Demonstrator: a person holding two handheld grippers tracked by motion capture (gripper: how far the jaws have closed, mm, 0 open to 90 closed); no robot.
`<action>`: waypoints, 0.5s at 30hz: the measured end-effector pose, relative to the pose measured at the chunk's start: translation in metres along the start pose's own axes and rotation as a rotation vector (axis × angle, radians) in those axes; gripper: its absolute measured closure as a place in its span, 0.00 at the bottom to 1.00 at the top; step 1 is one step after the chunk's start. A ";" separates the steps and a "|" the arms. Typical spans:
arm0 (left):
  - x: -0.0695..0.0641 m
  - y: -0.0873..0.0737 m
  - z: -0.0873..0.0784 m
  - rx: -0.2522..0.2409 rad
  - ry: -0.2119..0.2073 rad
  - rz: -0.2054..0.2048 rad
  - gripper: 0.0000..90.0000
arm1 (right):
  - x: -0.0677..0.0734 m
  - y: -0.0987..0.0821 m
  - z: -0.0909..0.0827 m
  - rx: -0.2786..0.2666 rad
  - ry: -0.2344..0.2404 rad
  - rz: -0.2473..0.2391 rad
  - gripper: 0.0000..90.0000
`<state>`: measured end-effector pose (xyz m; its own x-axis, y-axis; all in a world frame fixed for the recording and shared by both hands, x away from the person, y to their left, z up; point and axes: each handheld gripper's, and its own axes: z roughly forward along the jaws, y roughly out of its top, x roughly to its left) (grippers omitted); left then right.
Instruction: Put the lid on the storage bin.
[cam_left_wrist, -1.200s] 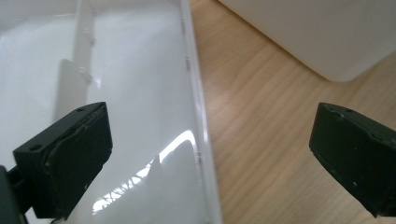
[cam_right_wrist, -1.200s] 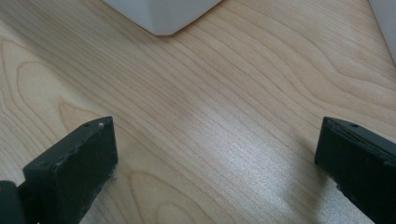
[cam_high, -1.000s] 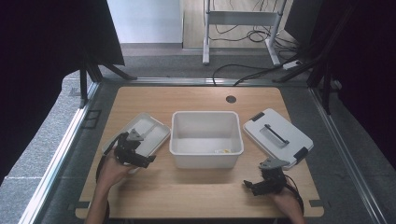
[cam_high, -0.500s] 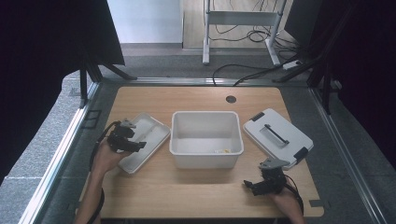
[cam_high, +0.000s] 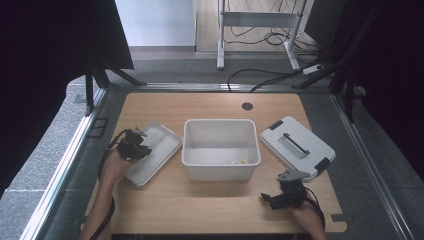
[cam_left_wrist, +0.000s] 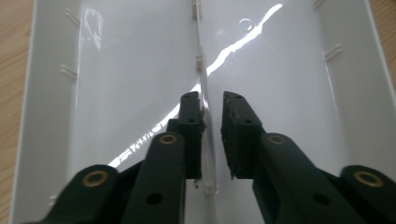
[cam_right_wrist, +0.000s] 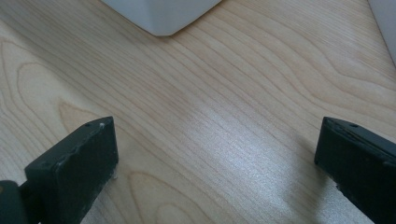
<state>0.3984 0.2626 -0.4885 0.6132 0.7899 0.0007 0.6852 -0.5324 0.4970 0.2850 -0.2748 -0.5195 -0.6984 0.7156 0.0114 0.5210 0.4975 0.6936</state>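
A shallow white tray (cam_high: 159, 150) with a thin rib down its middle lies left of the white bin (cam_high: 220, 127). My left gripper (cam_high: 137, 146) reaches over the tray's left part. In the left gripper view its jaws (cam_left_wrist: 211, 100) have just been closing and straddle the rib (cam_left_wrist: 200, 60). The left pad lies against the rib, and a narrow gap remains at the right pad. My right gripper (cam_high: 272, 199) rests low over the table near the front right. Its jaws (cam_right_wrist: 217, 135) stand wide open with bare wood between them.
The bin holds a small yellowish item (cam_high: 239, 161). A grey-white lid with a black handle (cam_high: 296, 145) lies right of the bin. A bin corner (cam_right_wrist: 159, 16) shows ahead of the right gripper. The wooden table (cam_high: 200, 205) has a cable hole (cam_high: 247, 106) at the back.
My left hand has moved away from me and a little leftward over the tray. The right hand and gripper have stayed where they were.
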 end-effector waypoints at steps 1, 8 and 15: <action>0.000 0.000 0.001 -0.001 -0.002 -0.005 0.91 | 0.000 0.000 0.000 0.000 0.000 0.000 0.00; 0.002 -0.001 0.001 -0.005 -0.018 0.006 0.99 | 0.000 0.000 0.000 0.000 0.000 0.000 0.00; 0.007 0.005 -0.010 -0.003 -0.039 0.040 0.99 | 0.000 0.000 0.000 0.000 0.000 0.000 0.00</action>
<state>0.4018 0.2689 -0.4771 0.6550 0.7555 -0.0137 0.6589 -0.5621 0.4999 0.2850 -0.2748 -0.5195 -0.6983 0.7157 0.0113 0.5211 0.4975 0.6935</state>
